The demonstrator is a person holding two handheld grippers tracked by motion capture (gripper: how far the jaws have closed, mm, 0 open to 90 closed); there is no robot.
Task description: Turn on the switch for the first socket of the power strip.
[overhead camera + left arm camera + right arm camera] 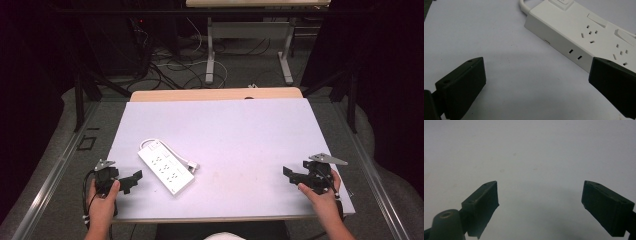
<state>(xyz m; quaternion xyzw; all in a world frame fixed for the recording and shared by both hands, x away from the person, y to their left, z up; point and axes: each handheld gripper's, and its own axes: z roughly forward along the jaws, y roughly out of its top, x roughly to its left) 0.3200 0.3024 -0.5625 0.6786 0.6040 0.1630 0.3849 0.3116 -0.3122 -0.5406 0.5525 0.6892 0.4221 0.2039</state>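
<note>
White power strip [166, 167] lies diagonal, just right of left gripper [131, 181]; right gripper [291, 174] well apart. Both spread wide, empty.

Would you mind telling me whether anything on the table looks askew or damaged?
Nothing looks damaged. The white power strip lies diagonally to the table edges, its cord looped beside it; both claws hang open, off it.
</note>
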